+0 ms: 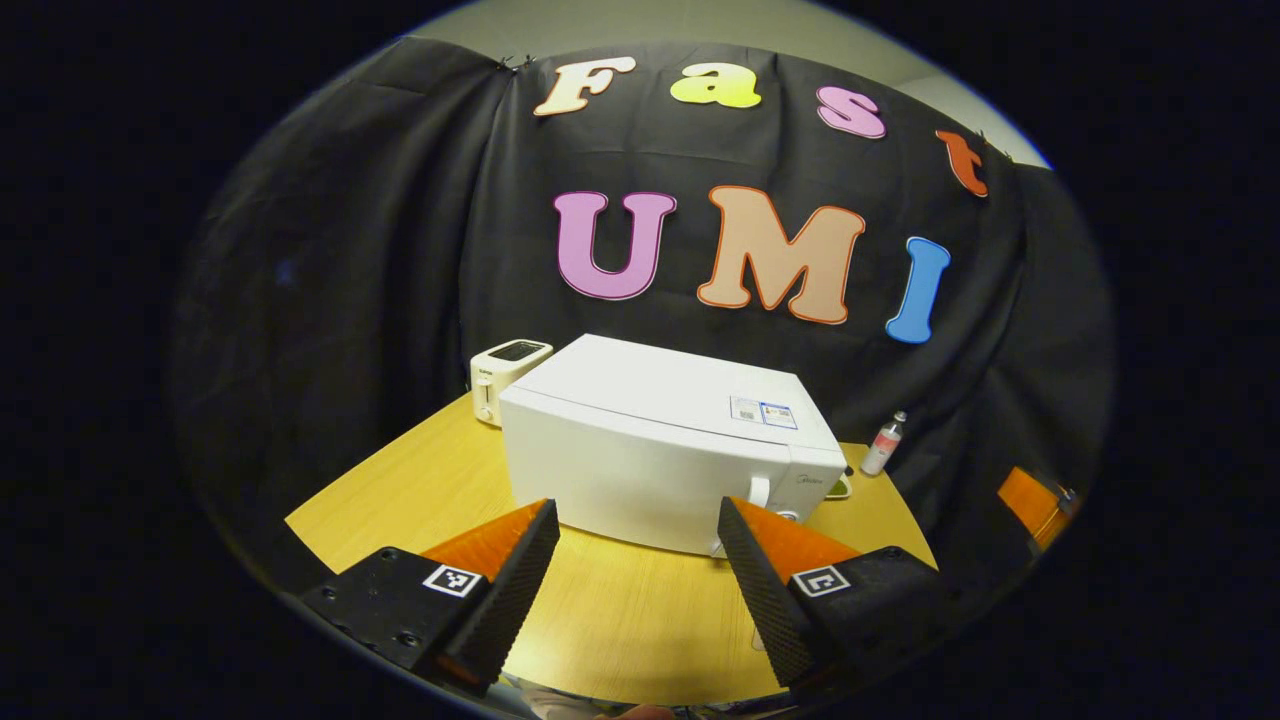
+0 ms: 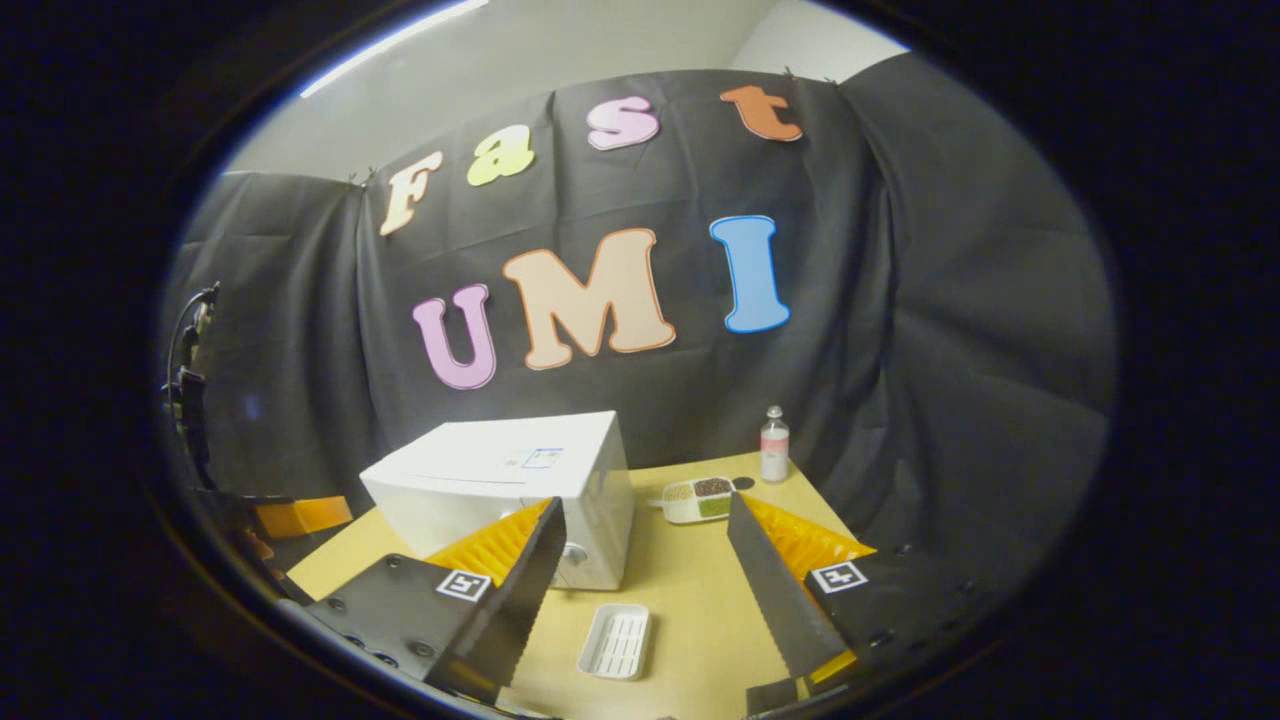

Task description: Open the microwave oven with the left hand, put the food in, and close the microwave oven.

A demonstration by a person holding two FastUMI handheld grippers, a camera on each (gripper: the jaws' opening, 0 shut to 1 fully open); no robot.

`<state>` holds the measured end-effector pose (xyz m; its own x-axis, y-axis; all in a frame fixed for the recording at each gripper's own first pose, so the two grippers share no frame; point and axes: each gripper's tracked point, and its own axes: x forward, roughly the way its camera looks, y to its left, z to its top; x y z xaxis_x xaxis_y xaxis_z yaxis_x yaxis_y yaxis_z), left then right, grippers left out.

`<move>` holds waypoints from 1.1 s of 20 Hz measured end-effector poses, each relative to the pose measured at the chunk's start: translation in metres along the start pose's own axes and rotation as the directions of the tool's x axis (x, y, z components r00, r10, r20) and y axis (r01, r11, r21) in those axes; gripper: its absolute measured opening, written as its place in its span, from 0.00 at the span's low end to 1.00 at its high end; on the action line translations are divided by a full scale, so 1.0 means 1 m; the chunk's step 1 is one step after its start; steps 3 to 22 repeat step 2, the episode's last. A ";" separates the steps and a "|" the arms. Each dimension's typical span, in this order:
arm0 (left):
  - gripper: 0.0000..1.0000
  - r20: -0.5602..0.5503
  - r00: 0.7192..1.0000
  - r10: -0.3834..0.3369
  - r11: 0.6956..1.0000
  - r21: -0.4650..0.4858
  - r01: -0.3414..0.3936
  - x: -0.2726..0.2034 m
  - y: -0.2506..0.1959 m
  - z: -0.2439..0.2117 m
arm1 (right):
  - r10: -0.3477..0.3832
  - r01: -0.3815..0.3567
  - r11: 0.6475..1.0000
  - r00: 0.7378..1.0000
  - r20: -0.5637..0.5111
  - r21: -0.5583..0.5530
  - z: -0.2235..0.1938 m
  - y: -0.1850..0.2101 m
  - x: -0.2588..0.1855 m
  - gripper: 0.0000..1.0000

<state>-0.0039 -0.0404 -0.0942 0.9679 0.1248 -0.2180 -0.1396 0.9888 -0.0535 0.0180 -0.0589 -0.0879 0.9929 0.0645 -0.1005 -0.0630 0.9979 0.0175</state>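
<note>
1. The wooden table [image 1: 620, 610] carries everything; the microwave oven [image 1: 660, 450] stands on it toward the back, and all places below are given relative to that oven.
2. The microwave oven is white, and its door is shut, with the handle [image 1: 759, 491] at the front's right end in the left gripper view.
3. The left gripper [image 1: 640, 560] hovers in front of the oven, its 2 fingers spread wide and holding nothing.
4. The right gripper [image 2: 645, 570] hangs off the oven's control end, its fingers likewise parted and empty.
5. A white toaster [image 1: 503, 375] sits behind the oven's far left corner.
6. A food container [image 2: 698, 499] with divided compartments lies on the table beside the oven's right end.
7. A white slotted tray [image 2: 615, 641] lies in front of the oven, near the right gripper.
8. A small bottle [image 2: 774, 445] stands upright beyond the container, farthest from the oven.
</note>
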 end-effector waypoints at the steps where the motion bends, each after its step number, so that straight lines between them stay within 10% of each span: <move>1: 0.97 -0.001 1.000 -0.005 1.000 0.001 0.005 0.002 -0.002 0.000 | -0.006 0.006 1.000 1.000 0.002 0.000 0.001 -0.003 0.002 0.92; 22: 0.97 0.001 1.000 -0.009 1.000 -0.001 0.009 0.004 -0.004 0.002 | -0.006 0.006 1.000 1.000 0.004 -0.002 0.003 -0.004 0.001 0.92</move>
